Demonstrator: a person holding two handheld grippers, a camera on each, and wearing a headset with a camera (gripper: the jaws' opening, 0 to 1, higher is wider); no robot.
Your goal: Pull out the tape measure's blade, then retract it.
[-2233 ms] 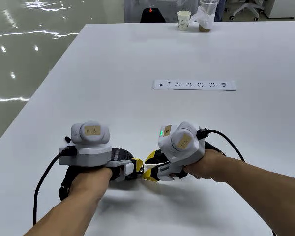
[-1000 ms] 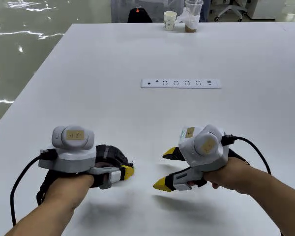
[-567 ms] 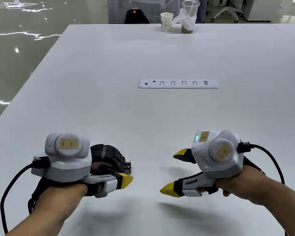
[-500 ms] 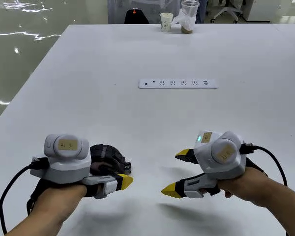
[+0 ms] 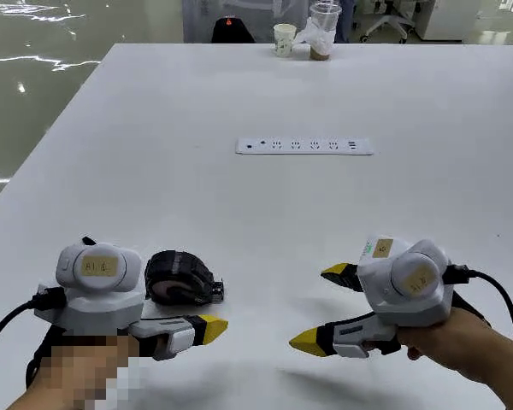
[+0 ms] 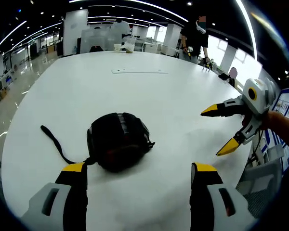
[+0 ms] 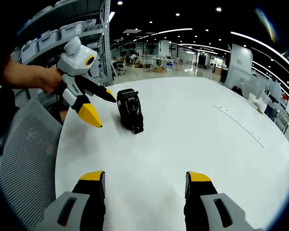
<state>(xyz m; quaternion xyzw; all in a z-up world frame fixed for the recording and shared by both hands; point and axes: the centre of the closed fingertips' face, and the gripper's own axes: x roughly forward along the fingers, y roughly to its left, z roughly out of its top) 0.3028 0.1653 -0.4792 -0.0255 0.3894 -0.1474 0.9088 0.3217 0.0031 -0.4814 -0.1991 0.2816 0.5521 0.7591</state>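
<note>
A black tape measure (image 5: 181,278), rigid-cased and likely weighty, sits near-left on the white table (image 5: 265,205); best gripped across its case. The left gripper (image 6: 139,168) waits beside it and the right gripper (image 5: 321,306) further right, both spread, empty.

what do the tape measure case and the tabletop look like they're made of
Tape measure: black case, probably plastic with a rubbery overmould; it looks matte and ridged, with dull highlights only.
Tabletop: smooth white, likely laminate or painted board; even colour, no grain, faint sheen.
</note>
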